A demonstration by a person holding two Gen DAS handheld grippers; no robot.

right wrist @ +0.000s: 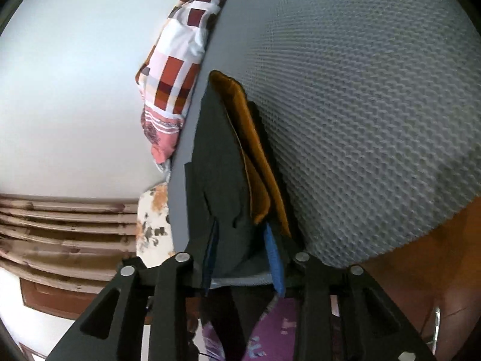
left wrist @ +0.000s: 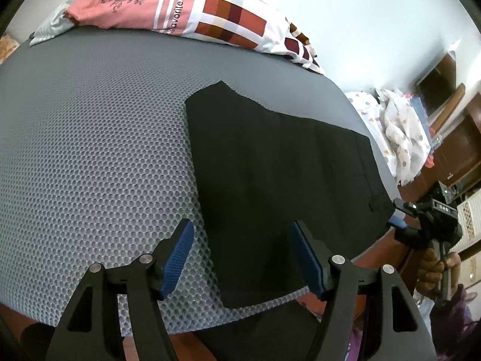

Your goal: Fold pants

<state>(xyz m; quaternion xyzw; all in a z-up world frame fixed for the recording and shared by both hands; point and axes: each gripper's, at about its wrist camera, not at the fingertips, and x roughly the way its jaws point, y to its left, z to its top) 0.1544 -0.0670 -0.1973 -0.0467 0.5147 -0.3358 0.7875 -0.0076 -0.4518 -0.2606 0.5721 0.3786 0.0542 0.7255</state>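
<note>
The black pants [left wrist: 279, 174] lie folded flat on the grey mesh mattress [left wrist: 90, 138], reaching its right edge. My left gripper [left wrist: 242, 255] is open, hovering just above the pants' near left edge, blue pads on either side of it. My right gripper [left wrist: 399, 215] shows at the pants' right edge in the left wrist view. In the right wrist view the right gripper [right wrist: 243, 252] has its blue pads closed on the raised edge of the pants [right wrist: 216, 180], whose orange-brown lining [right wrist: 255, 162] shows beside the dark cloth.
A patterned pillow and pink cloth [left wrist: 186, 9] lie at the far end of the mattress. A white printed cloth heap [left wrist: 396, 126] and wooden furniture [left wrist: 451, 138] stand to the right. The mattress's near edge [left wrist: 180, 322] runs below my left gripper.
</note>
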